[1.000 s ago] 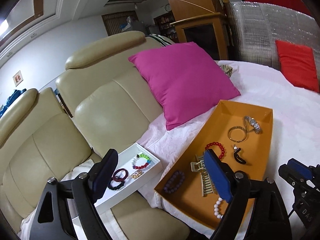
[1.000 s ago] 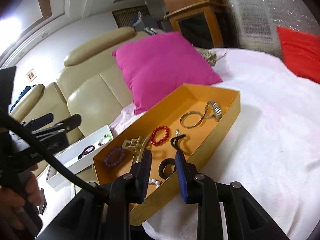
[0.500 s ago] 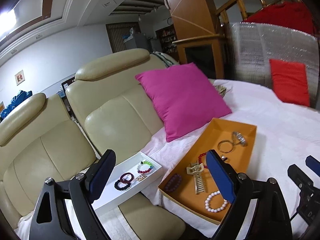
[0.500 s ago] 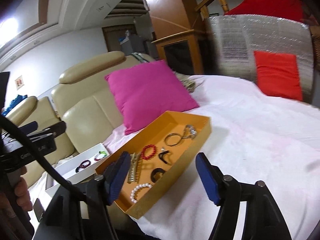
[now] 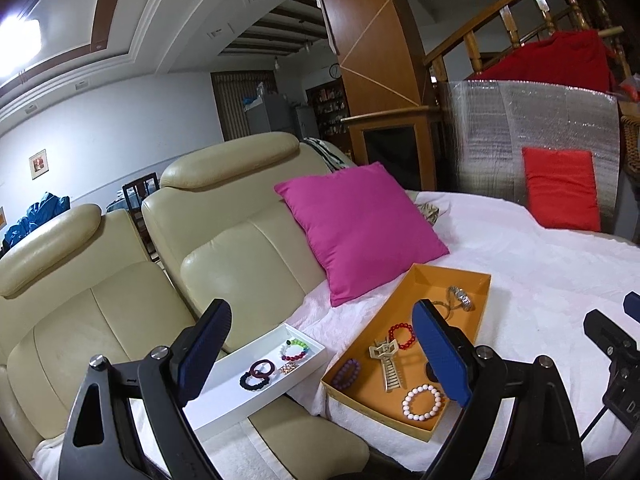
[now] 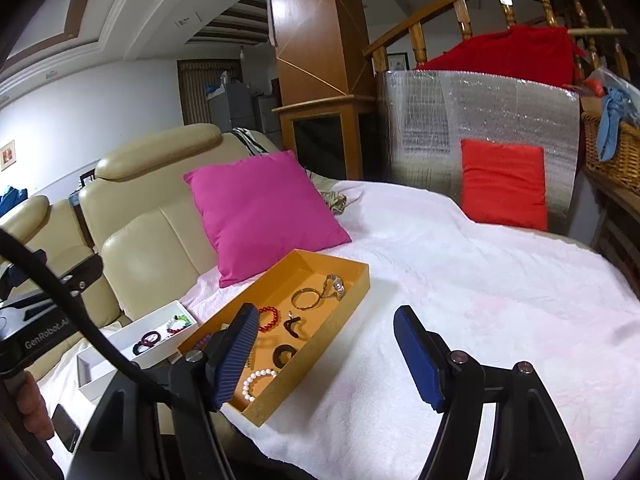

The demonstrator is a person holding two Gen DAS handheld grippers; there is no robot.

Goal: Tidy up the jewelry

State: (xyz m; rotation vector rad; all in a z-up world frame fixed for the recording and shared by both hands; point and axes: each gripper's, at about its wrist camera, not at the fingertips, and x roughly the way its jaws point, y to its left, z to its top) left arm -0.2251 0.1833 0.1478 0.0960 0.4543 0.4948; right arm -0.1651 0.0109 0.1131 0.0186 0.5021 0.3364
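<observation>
both grippers empty above the jewelry boxes

the left gripper [image 5: 320, 356] hangs released above the sofa, jaws spread wide with nothing between them. the right gripper [image 6: 326, 356] is also released: its jaws have just been opening and nothing sits between them.

the orange box [image 5: 478, 280] lies on the white blanket [image 6: 460, 280] just in front of the pink cushion [image 5: 360, 228]. inside it are a white bead bracelet [image 5: 422, 402], a gold hair claw [image 5: 386, 362], a purple bead bracelet [image 5: 346, 372], a red bead bracelet [image 5: 402, 334], a silver bangle [image 6: 306, 298] and a black ring-shaped piece [image 6: 284, 354].

just left of it, the white tray [image 5: 240, 404] rests on the cream sofa [image 5: 120, 300]. it holds a dark hair tie [image 5: 258, 374], a multicoloured bead bracelet [image 5: 294, 350] and a small gold piece [image 5: 288, 368].

a hand [image 6: 34, 404] grips the left tool's handle at the right view's lower left edge.
</observation>
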